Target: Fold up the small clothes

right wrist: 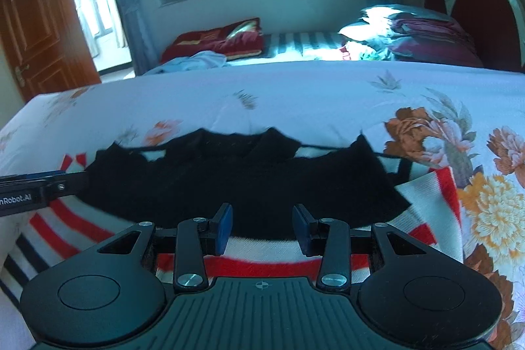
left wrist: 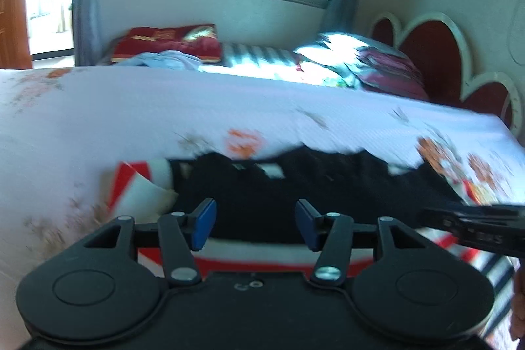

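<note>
A small garment lies flat on the bed: a black part (left wrist: 295,186) (right wrist: 242,182) over a red, white and dark striped part (left wrist: 262,259) (right wrist: 272,261). My left gripper (left wrist: 255,225) is open and empty, its blue pads (left wrist: 205,225) just above the garment's near edge. My right gripper (right wrist: 262,228) is open and empty over the same edge, further right. Each gripper shows at the side of the other's view: the right one (left wrist: 472,222), the left one (right wrist: 36,189).
The bed carries a white sheet with flower print (left wrist: 164,113) (right wrist: 459,153). Folded bedding (right wrist: 426,38), a red cushion (right wrist: 226,38) and a pale blue cloth (right wrist: 200,59) lie at the far side. A red scalloped headboard (left wrist: 436,54) stands right; a wooden door (right wrist: 36,31) left.
</note>
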Available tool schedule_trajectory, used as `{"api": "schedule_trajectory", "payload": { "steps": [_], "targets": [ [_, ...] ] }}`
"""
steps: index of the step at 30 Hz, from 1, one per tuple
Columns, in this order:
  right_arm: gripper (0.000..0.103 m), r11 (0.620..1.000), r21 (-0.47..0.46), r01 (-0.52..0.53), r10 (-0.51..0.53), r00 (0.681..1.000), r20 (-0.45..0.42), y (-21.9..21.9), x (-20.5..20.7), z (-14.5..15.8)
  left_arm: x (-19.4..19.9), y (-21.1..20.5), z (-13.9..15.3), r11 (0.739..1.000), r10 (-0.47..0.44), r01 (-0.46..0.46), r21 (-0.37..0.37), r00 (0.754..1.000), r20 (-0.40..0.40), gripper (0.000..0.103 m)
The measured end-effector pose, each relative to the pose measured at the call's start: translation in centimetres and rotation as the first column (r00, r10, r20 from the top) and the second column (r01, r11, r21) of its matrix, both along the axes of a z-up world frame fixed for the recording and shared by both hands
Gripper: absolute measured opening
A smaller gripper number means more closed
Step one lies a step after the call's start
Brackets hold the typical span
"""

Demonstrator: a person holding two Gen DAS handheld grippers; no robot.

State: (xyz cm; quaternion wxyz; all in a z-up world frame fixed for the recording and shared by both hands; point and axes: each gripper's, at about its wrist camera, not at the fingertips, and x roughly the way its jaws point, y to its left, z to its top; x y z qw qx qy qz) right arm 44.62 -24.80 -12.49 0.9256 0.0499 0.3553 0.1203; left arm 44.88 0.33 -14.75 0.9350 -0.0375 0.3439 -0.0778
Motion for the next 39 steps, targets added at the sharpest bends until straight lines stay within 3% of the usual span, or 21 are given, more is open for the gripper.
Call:
{"api": "schedule_trajectory", "payload": {
  "steps": [5,10,14,17,22,32,39],
  "targets": [
    [0.041,0.999,-0.036,-0.016,0.015,1.000,-0.017,0.2,-1.1,-1.2,-1.6,-0.5,-2.1,1.000,-0.016,0.017,0.019,0.999,-0.047,0.052],
    [0.041,0.996,-0.083,0.036,-0.038,0.999,-0.030,-1.8,-1.7,-2.4,-2.6,1.7,-3.6,0.999,0.003,-0.001,0.041,0.998,-0.055,0.055],
    [0.041,0.989,-0.114,0.095,-0.098,0.995,-0.019,-3.8,-2.6,-2.5,-3.2,3.1,-3.6,0.998,0.005,-0.002,0.055,0.999,-0.048,0.055],
    [0.041,0.987,-0.086,0.133,-0.136,0.990,-0.033,-5.4,-3.0,-3.0,-3.4,3.7,-3.5,0.999,0.019,-0.016,0.048,0.998,-0.052,0.055],
    [0.041,0.984,-0.089,0.156,-0.159,0.987,-0.035,-5.0,-3.4,-2.1,-3.3,3.6,-2.9,0.998,0.040,-0.036,0.051,0.996,-0.074,0.053],
    [0.041,0.997,-0.024,0.071,-0.072,0.997,-0.013,-1.2,-5.8,-0.6,-5.1,2.4,-1.0,0.999,0.042,-0.041,0.026,0.997,-0.071,0.056],
    [0.042,1.000,-0.006,0.026,-0.026,0.999,-0.021,1.0,-6.8,-0.7,-6.5,0.9,-1.4,0.999,0.017,-0.014,0.044,0.998,-0.063,0.058]
  ]
}}
